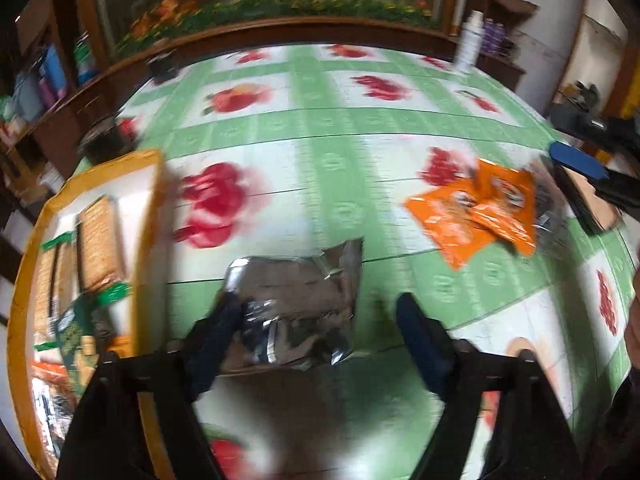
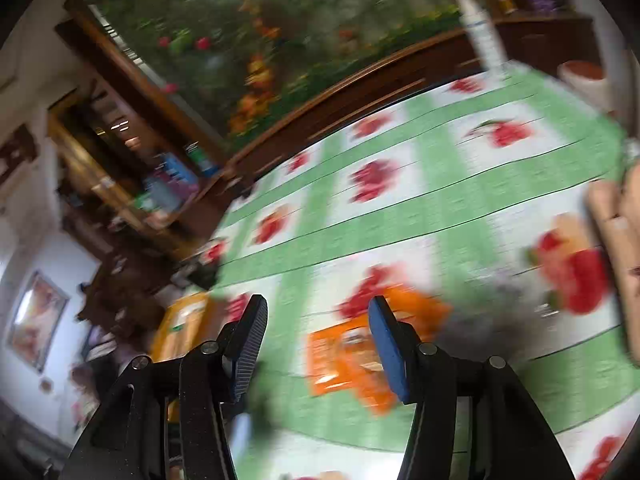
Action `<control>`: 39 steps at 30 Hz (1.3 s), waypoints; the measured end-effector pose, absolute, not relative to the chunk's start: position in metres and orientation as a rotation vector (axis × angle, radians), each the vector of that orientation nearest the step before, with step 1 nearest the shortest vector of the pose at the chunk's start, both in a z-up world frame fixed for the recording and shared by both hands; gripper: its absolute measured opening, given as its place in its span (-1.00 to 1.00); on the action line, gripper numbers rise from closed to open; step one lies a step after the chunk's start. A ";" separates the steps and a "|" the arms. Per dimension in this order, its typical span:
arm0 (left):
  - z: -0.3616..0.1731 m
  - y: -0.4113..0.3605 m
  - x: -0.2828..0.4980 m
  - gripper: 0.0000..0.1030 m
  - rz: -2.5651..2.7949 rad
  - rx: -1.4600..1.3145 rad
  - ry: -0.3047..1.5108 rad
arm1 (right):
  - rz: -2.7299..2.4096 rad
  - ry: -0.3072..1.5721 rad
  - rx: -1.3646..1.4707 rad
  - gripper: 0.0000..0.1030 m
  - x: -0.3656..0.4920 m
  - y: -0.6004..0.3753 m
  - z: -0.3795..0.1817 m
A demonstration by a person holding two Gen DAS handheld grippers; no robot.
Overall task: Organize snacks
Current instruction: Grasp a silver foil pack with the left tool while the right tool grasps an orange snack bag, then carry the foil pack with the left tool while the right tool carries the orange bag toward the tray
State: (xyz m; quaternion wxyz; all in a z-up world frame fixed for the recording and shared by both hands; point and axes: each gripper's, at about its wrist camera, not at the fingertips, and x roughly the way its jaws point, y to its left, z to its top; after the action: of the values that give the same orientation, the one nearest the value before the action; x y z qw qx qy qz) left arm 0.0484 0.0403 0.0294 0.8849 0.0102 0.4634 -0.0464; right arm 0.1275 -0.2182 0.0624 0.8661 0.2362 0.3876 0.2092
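In the left wrist view, above a table with a green and white fruit-pattern cloth (image 1: 332, 120), left gripper (image 1: 316, 320) with fingers spread wide; a silver foil packet (image 1: 296, 292) between them, its corner touching the left finger (image 1: 216, 332), the right finger (image 1: 420, 336) well apart from it. Not clamped, so no real grip yet, as far as the blur allows. To the left, a yellow-rimmed tray (image 1: 24, 264) already holding cracker packs (image 1: 98, 240) and other snacks. To the right, orange packets (image 1: 476, 216) lying loose on the cloth, overlapping each other, near the other gripper's blue pad. In the right wrist view, right gripper (image 2: 318, 336) open too, holding nothing, hovering over the orange packets (image 2: 348, 360); picture strongly blurred. Possible trouble: smooth foil slipping away when closing on one corner only; packet catching the tray rim and falling outside; overlapping orange packets lifted together, one dropping on the way.
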 end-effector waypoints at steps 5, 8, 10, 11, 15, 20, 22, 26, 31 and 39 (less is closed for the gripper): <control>0.027 0.012 0.040 0.27 -0.148 0.085 0.893 | 0.449 0.878 0.580 0.11 0.136 -0.232 0.045; 0.023 0.013 0.043 0.36 -0.133 0.068 0.834 | 0.364 0.843 0.526 0.10 0.133 -0.233 0.051; 0.024 0.017 0.046 0.46 -0.140 0.064 0.833 | 0.370 0.855 0.527 0.10 0.136 -0.235 0.048; 0.024 0.020 0.049 0.56 -0.149 0.051 0.836 | 0.393 0.865 0.547 0.11 0.137 -0.235 0.046; 0.007 0.038 0.065 0.81 -0.136 -0.010 0.937 | 0.435 0.889 0.476 0.11 0.136 -0.211 0.046; 0.009 0.043 0.063 0.69 -0.166 -0.045 0.915 | 0.382 0.969 0.372 0.11 0.138 -0.193 0.034; 0.009 0.038 0.062 0.60 -0.171 -0.017 0.908 | 0.371 0.992 0.327 0.14 0.141 -0.183 0.026; 0.011 0.036 0.060 0.59 -0.167 -0.008 0.890 | 0.284 0.958 0.127 0.16 0.136 -0.154 0.023; 0.011 0.040 0.062 0.59 -0.158 -0.021 0.898 | 0.209 0.909 -0.050 0.18 0.134 -0.133 0.019; 0.013 0.042 0.060 0.59 -0.164 -0.027 0.886 | 0.259 0.872 -0.098 -0.42 0.126 -0.130 0.025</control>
State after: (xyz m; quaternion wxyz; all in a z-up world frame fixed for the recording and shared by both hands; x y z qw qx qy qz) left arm 0.0597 0.0416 0.0126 0.9002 -0.0131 0.4281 -0.0791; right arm 0.1264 -0.1301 0.0247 0.8971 -0.0475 0.4211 0.1250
